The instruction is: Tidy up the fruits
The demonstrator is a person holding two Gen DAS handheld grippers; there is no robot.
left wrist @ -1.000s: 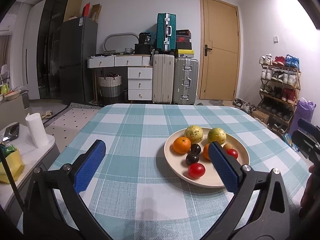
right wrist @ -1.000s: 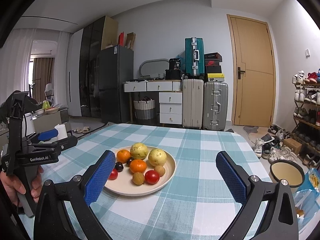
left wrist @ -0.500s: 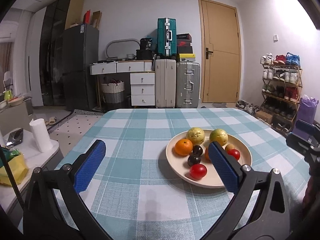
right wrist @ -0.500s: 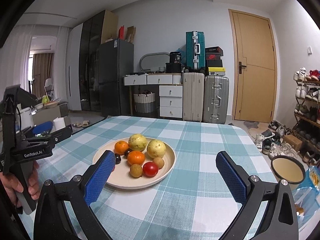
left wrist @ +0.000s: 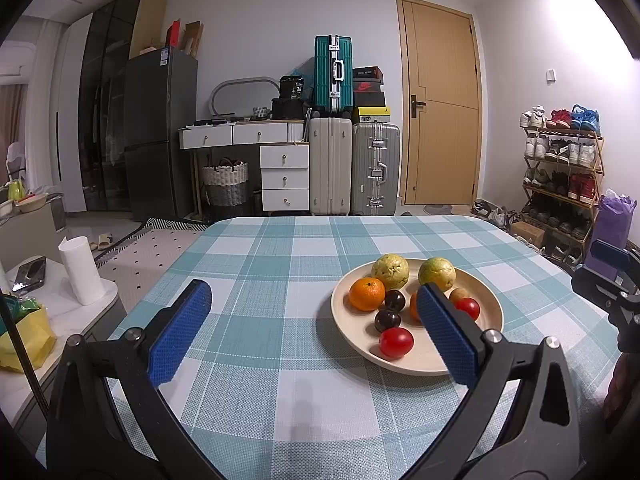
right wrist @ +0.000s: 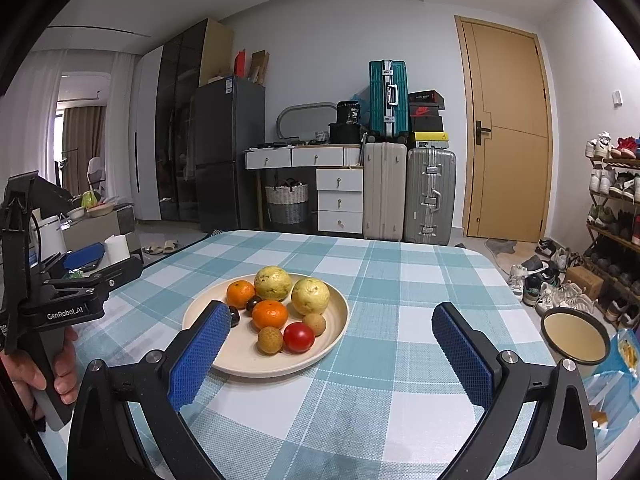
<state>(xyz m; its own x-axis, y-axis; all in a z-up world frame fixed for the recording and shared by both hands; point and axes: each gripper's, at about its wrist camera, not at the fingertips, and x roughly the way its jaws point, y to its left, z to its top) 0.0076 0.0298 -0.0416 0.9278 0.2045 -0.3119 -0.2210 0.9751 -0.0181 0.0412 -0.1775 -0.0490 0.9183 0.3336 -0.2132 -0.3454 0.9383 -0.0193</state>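
Observation:
A cream plate [left wrist: 492,308] [right wrist: 340,312] sits on the checked tablecloth holding two yellow-green guavas [right wrist: 273,283], two oranges [left wrist: 367,293], two red tomatoes [left wrist: 396,342], dark plums [left wrist: 387,319] and small brown fruits [right wrist: 270,340]. My left gripper [left wrist: 312,332] is open above the cloth, its right finger in front of the plate. My right gripper [right wrist: 330,344] is open too, its left finger overlapping the plate's near-left rim. Neither holds anything. In the right wrist view the left gripper [right wrist: 80,264] shows at the left, held by a hand.
The table [left wrist: 260,264] has a teal and white checked cloth. A low side table with a paper roll [left wrist: 82,270] stands at the left. At the right are a shoe rack [left wrist: 560,176] and a round bowl on the floor [right wrist: 575,336]. Suitcases and drawers line the far wall.
Both grippers have tilted down and drawn slightly closer to the plate, which now sits lower and larger in each view. Both stay open and empty.

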